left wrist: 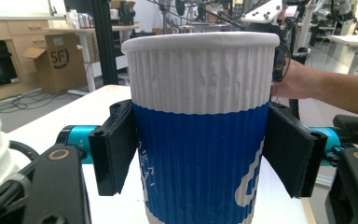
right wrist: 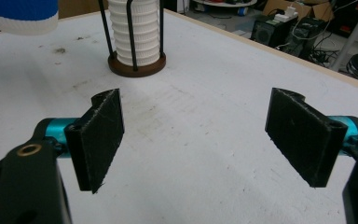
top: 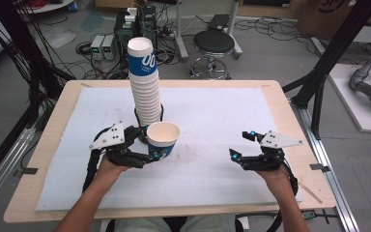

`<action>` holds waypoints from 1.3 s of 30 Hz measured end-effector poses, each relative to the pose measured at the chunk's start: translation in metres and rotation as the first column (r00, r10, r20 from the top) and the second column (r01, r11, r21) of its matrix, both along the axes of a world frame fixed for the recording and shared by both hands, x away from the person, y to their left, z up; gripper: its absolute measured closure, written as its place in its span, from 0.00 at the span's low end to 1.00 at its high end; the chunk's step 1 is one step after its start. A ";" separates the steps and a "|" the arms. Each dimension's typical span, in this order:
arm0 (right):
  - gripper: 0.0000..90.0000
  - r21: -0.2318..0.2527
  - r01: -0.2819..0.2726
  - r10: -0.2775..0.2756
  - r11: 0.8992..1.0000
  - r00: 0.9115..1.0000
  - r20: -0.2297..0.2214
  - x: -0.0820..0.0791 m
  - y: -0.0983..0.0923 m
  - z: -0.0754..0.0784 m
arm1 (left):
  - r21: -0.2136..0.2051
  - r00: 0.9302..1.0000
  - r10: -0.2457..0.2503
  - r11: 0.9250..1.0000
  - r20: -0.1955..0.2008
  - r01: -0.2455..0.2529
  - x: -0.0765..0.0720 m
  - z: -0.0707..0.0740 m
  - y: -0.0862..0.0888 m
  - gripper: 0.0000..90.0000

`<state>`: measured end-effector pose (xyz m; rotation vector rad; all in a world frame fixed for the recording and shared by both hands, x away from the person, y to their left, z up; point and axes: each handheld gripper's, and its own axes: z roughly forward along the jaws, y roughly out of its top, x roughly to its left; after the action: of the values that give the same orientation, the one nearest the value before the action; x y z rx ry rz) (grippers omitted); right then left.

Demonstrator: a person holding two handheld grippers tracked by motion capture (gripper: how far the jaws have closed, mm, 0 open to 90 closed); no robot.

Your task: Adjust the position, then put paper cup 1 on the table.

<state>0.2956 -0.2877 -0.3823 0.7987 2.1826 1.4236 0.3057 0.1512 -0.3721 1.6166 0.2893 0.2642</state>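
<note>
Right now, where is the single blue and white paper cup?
The paper cup is clamped upright in the left gripper, left of centre in the high view, just in front of the tall cup stack.

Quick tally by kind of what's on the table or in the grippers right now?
Single blue-and-white paper cup, held in the left gripper: 1
Stack of paper cups: 1
Cup holder stand: 1
White mat: 1
Total: 4

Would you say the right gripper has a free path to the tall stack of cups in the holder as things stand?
Probably yes. The right gripper is open and holds nothing, and the white mat between it and the stack of cups is bare. The single cup in the left gripper sits off to the side.
</note>
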 end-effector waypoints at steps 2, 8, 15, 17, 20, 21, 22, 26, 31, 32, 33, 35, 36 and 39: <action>0.22 0.000 0.002 -0.002 1.000 1.000 0.002 -0.002 -0.001 0.000 | -0.010 1.000 0.010 1.000 0.006 -0.010 -0.001 0.000 0.001 0.33; 0.22 0.006 0.020 -0.020 1.000 1.000 0.008 -0.004 -0.007 0.001 | -0.023 1.000 0.014 1.000 0.018 -0.013 -0.001 -0.001 0.004 0.33; 0.22 0.006 0.031 -0.031 1.000 0.999 0.012 -0.004 -0.010 0.000 | -0.052 0.999 0.033 0.998 0.025 -0.031 -0.005 -0.002 0.015 0.33; 0.22 0.008 0.034 -0.034 0.999 0.999 0.011 -0.003 -0.010 0.000 | -0.056 0.998 0.046 0.997 0.030 -0.044 -0.006 -0.003 0.022 0.33; 0.22 0.007 0.035 -0.035 0.999 0.999 0.009 -0.002 -0.008 0.000 | -0.068 0.997 0.066 0.996 0.036 -0.064 -0.007 -0.004 0.032 0.33; 0.22 0.005 0.033 -0.033 0.999 0.999 0.014 -0.001 -0.008 0.000 | -0.070 0.997 0.071 0.995 0.039 -0.068 -0.008 -0.005 0.035 0.33; 0.22 0.006 0.031 -0.031 0.999 0.999 0.013 -0.001 -0.008 0.000 | -0.075 0.996 0.078 0.994 0.037 -0.075 -0.009 -0.005 0.038 0.33; 0.22 0.008 0.031 -0.031 0.999 0.999 0.013 0.000 -0.008 -0.001 | -0.108 0.992 0.117 0.988 0.042 -0.112 -0.012 -0.006 0.053 0.33; 0.22 0.010 0.030 -0.030 1.000 0.999 0.012 0.000 -0.008 -0.002 | -0.149 0.987 0.154 0.978 0.038 -0.147 -0.015 -0.009 0.070 0.33; 0.22 0.007 0.028 -0.029 1.000 0.999 0.014 0.000 -0.008 -0.002 | -0.154 0.986 0.162 0.976 0.036 -0.155 -0.016 -0.009 0.074 0.33; 0.22 0.008 0.031 -0.031 0.999 0.999 0.005 -0.001 -0.007 -0.002 | -0.158 0.985 0.167 0.974 0.037 -0.159 -0.016 -0.010 0.078 0.33; 0.22 0.005 0.029 -0.029 1.000 1.000 0.011 -0.001 -0.007 -0.002 | -0.168 0.984 0.176 0.971 0.038 -0.167 -0.017 -0.010 0.084 0.33; 0.22 0.006 0.029 -0.029 1.000 1.000 0.011 -0.001 -0.007 -0.002 | -0.169 0.982 0.182 0.970 0.041 -0.173 -0.017 -0.011 0.088 0.33; 0.22 0.008 0.032 -0.033 0.999 0.999 0.009 -0.002 -0.007 -0.002 | -0.169 0.980 0.195 0.968 0.042 -0.185 -0.018 -0.012 0.097 0.33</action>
<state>0.2939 -0.2952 -0.3847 0.8250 2.1491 1.4176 0.2878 0.2483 -0.3836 1.4169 0.4120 0.4233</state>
